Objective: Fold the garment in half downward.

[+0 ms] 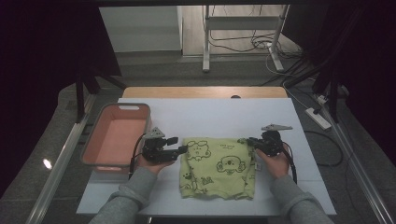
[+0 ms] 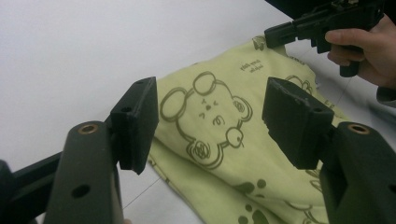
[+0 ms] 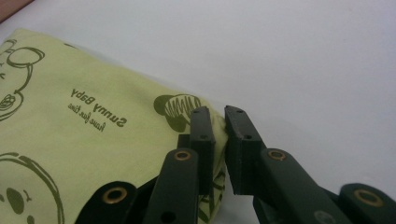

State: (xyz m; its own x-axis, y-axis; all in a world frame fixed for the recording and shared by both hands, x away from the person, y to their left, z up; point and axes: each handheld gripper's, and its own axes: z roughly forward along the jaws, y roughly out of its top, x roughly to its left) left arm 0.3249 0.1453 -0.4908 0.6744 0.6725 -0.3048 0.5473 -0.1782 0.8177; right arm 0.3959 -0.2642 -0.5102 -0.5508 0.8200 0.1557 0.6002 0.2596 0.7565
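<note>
"Sunny Baby" print (image 3: 98,108) on cloth (image 3: 70,140)

Dark olive lettering reading "Sunny Baby" runs across the pale green cloth (image 3: 79,135) — seen upside down in the right gripper view, beside a printed cartoon bear. A smaller cursive line sits next to it — too fine to make out with confidence. No other legible text.
</note>
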